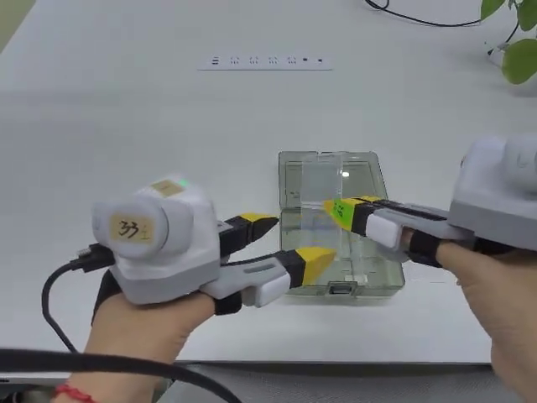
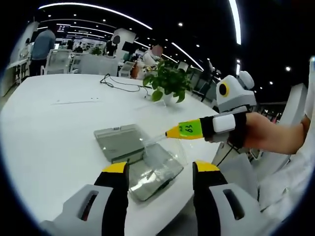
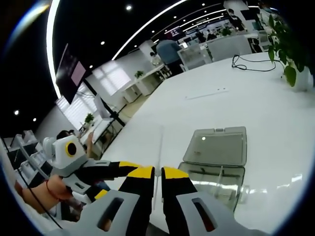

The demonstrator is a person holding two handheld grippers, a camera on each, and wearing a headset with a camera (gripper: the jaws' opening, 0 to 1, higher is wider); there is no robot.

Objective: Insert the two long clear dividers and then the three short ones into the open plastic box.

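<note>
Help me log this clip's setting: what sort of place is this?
Likely an open-plan office or lab: a big white table, rows of desks and chairs behind it, long ceiling light strips, and a potted plant.

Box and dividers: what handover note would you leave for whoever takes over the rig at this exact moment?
Left gripper: open, holding nothing, at the box's front left corner.
Right gripper: shut on a clear divider, held over the box.
Box sits open on the table, lid flat behind it.
Done: some dividers seem to stand inside; count unclear.
Left: seat the held divider, then any others.
</note>
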